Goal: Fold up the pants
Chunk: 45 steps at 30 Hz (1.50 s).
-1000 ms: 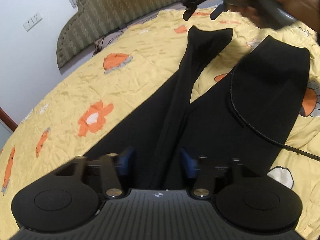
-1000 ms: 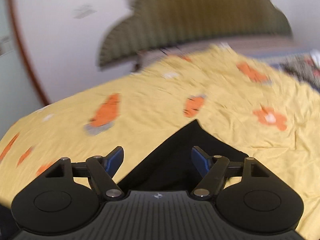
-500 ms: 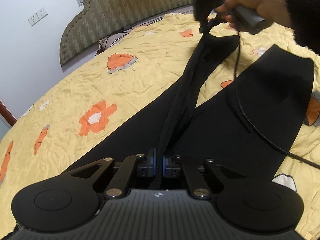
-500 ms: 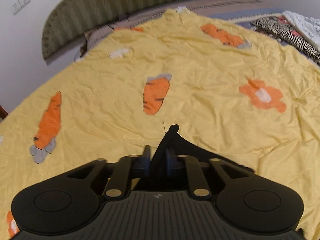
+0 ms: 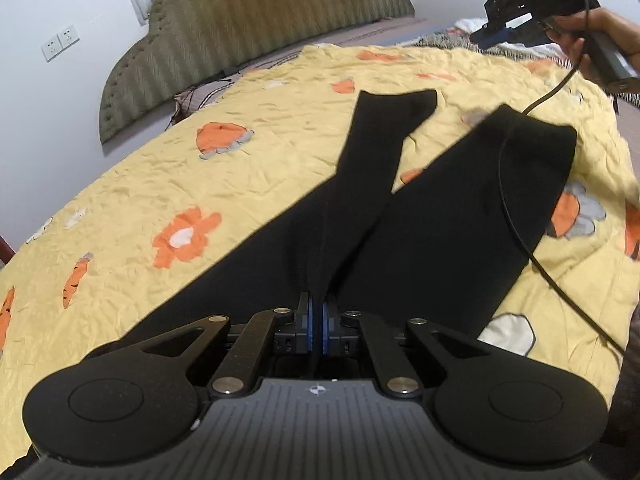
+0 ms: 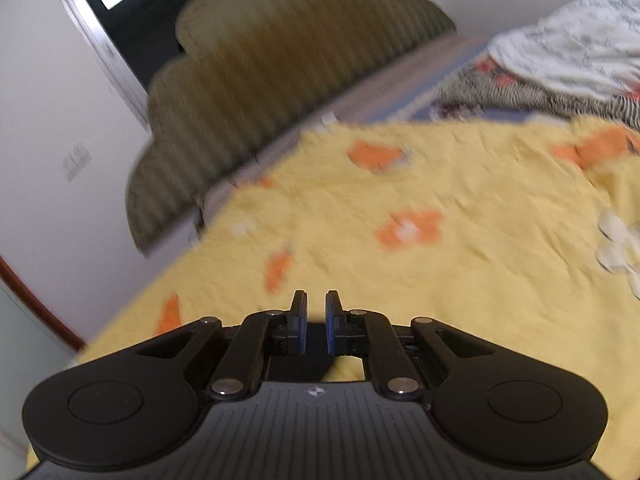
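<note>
Left wrist view: my left claw [image 5: 318,322] is pinching a ridge of the black pants [image 5: 400,232], which lie spread on the yellow flowered bedspread [image 5: 260,148] with both legs running away toward the headboard [image 5: 248,24]. Farther off at upper right, my right hand [image 5: 600,36] holds the right claw [image 5: 486,36] above the bed, and in its own blurred view the pads stand nearly together, holding nothing.

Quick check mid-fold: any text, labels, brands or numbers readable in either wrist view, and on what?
"DAS": white letters on the black housing of the right gripper, left wrist view; further characters unreadable.
Small white emblem, no letters: ribbed black body of the left gripper.
White wall sockets: no readable marking.
Black pants, yellow flowered bedspread: no text.
</note>
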### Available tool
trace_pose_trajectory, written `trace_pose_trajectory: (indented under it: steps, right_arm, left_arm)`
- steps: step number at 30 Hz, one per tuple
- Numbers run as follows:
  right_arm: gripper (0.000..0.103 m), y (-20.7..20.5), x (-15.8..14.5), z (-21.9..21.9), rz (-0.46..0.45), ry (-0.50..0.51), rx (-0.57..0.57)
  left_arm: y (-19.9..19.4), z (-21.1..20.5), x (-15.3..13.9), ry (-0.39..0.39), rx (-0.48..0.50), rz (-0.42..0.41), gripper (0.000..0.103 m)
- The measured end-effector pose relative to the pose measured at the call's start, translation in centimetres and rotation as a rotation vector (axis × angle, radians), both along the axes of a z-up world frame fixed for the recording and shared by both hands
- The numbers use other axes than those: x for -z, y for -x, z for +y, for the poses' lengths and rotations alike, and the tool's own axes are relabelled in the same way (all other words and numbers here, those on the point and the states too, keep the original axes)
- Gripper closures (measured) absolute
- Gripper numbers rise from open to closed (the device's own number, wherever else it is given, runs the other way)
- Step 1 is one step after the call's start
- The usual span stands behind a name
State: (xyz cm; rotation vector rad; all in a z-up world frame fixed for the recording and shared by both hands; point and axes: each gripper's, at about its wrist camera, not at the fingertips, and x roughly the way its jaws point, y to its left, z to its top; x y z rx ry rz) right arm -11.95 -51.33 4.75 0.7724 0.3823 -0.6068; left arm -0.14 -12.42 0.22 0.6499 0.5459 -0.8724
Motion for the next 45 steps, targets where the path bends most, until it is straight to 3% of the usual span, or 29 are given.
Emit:
trace_pose_trajectory:
  steps: [4, 5, 6, 8, 9, 11, 15, 18, 19, 20, 21, 22, 24, 29, 33, 36, 40, 45]
  right_arm:
    - [0.089, -2.9, 0.7, 1.5, 0.078, -0.047, -0.138]
    - [0.079, -4.8, 0.6, 2.1, 0.083, -0.027, -0.186]
    - [0.059, -6.9, 0.6, 2.3, 0.109, -0.006, -0.208]
    - [0.032, -10.9, 1.0, 2.3, 0.172, 0.023, -0.202]
    - [0.031, -13.1, 1.3, 2.2, 0.198, 0.049, -0.196]
    - [0.031, -16.8, 2.3, 1.8, 0.258, 0.088, -0.209]
    - [0.031, -22.7, 4.9, 0.7, 0.396, 0.129, -0.191]
    - [0.033, -24.6, 6.8, 0.0, 0.443, 0.147, -0.222]
    - [0.041, -24.6, 7.3, 0.0, 0.448, 0.152, -0.244]
    - [0.072, -24.5, 7.5, 0.3, 0.454, 0.155, -0.254]
    - [0.085, -24.3, 7.5, 0.3, 0.463, 0.153, -0.261]
    - [0.088, -23.8, 7.4, 0.2, 0.455, 0.148, -0.263]
    - [0.094, -22.4, 6.5, -0.1, 0.409, 0.134, -0.261]
    - [0.095, -17.5, 2.2, -1.1, 0.210, 0.101, -0.210]
    - [0.095, -10.3, -1.2, -1.5, -0.076, 0.013, -0.136]
    - [0.095, -2.9, -0.9, -1.2, -0.191, -0.049, -0.044]
    - [0.095, 5.9, 2.6, -0.3, -0.168, -0.115, 0.084]
    - [0.095, 12.5, 6.8, 1.5, -0.097, -0.161, 0.214]
  left_arm:
    - [-0.3, -0.6, 0.7, -0.013, -0.025, 0.012, 0.096]
    - [-0.4, -0.7, 0.7, -0.011, -0.033, 0.012, 0.096]
    - [-0.6, -0.8, 0.9, -0.011, -0.042, 0.004, 0.096]
    - [-0.9, -0.9, 1.1, -0.019, -0.047, 0.001, 0.094]
    - [-1.1, -1.0, 1.2, -0.022, -0.050, 0.007, 0.085]
    - [-1.5, -1.2, 1.5, -0.021, -0.047, 0.011, 0.081]
    - [-2.0, -1.5, 1.8, -0.025, -0.041, -0.023, 0.061]
    - [-2.3, -1.6, 1.8, -0.020, -0.029, -0.025, 0.060]
    - [-2.5, -1.8, 1.8, -0.027, -0.028, -0.017, 0.060]
    - [-2.6, -2.0, 1.9, -0.030, -0.028, -0.011, 0.060]
    - [-2.8, -2.2, 2.0, -0.031, -0.026, -0.003, 0.072]
    - [-2.9, -2.4, 2.1, -0.032, -0.025, 0.007, 0.086]
    - [-3.4, -2.7, 2.3, -0.035, -0.031, 0.048, 0.095]
    - [-3.2, -2.1, 1.2, 0.018, -0.068, 0.033, 0.098]
    - [-0.7, -0.2, -1.2, 0.057, 0.016, -0.018, 0.098]
    - [1.3, 0.7, -1.2, 0.026, 0.083, -0.029, 0.098]
    - [2.6, 1.0, 0.1, -0.011, 0.132, 0.030, 0.098]
    - [3.3, 1.5, 1.2, -0.036, 0.139, 0.041, 0.098]
